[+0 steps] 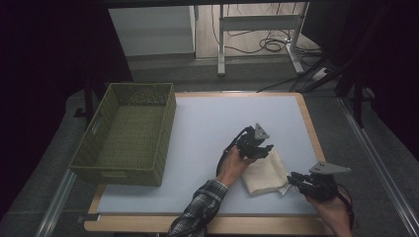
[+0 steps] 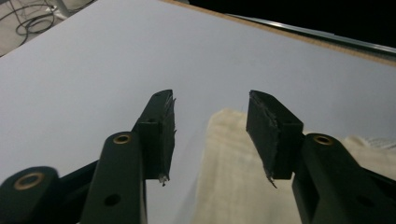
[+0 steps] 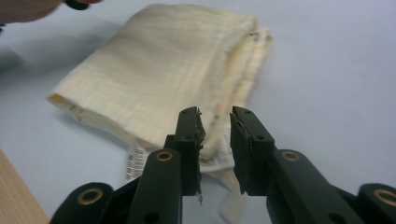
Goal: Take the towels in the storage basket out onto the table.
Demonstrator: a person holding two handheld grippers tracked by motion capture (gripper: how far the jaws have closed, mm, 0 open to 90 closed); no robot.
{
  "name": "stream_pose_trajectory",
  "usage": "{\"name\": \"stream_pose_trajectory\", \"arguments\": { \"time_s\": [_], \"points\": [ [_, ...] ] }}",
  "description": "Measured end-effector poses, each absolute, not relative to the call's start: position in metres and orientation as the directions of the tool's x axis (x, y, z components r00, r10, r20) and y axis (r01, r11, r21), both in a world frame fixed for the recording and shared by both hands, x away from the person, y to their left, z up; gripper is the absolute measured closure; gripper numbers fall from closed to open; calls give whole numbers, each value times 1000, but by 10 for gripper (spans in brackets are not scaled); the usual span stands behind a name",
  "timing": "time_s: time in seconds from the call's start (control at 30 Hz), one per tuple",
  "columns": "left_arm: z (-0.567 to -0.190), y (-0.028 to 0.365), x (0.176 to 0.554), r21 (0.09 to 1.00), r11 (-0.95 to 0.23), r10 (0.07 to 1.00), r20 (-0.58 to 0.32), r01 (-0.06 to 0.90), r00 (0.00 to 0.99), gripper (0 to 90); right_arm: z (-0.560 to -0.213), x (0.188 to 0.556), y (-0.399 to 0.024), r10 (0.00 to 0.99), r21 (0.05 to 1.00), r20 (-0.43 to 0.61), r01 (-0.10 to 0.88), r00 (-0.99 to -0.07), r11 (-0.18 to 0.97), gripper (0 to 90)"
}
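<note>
We have a folded cream cloth (image 1: 265, 174) lying on the white surface (image 1: 207, 128), near its right front corner. It looks neat and flat, folded over more than once, with a frayed edge at the end closest to our right hand.

Our left tongs (image 1: 262, 150) sit at the far left corner of the cloth. They are open, with a good gap, and nothing is pinched — in the left gripper view we see the cloth (image 2: 233, 172) lying flat under and between the two black tips. Our right tongs (image 1: 293, 178) are at the near right corner. They stand only a little way apart, and in the right gripper view the frayed corner (image 3: 219, 149) shows in the gap, but the tips do not seem to squeeze it.

So we think the folding is done and we are letting go of the cloth. A green woven basket (image 1: 129, 134) waits at the left side of the surface, well apart from the cloth, and nothing is in it. The next move is likely to pick the folded cloth up and carry it over there — and that calls for a firm pinch through all the layers, so the fold does not fall open.

We see no words, labels or brand marks anywhere.
</note>
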State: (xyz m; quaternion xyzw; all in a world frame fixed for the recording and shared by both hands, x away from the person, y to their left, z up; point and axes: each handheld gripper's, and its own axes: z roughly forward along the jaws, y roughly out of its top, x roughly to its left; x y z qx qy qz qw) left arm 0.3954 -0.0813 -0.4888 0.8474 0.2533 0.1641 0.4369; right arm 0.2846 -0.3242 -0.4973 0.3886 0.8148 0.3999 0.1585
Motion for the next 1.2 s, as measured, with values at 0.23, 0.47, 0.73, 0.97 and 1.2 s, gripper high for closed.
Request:
{"name": "stream_pose_trajectory", "arguments": {
  "time_s": [0.23, 0.47, 0.73, 0.97, 1.2],
  "points": [
    [-494, -55, 393, 814, -487, 609, 56, 317, 791, 448, -488, 295, -323, 772, 780, 34, 500, -634, 376, 697],
    [-501, -24, 389, 818, -457, 646, 35, 350, 762, 386, -491, 325, -292, 764, 769, 19, 497, -645, 401, 694],
    [-507, 7, 383, 827, -411, 673, -9, 384, 740, 367, -513, 353, -272, 790, 708, -46, 538, -612, 458, 804],
    [-505, 9, 381, 833, -399, 670, -21, 383, 742, 367, -500, 342, -277, 793, 752, -43, 503, -608, 426, 886],
    [-503, -5, 377, 832, -416, 648, -12, 368, 762, 367, -504, 347, -289, 806, 735, -20, 538, -592, 414, 878]
  ]
}}
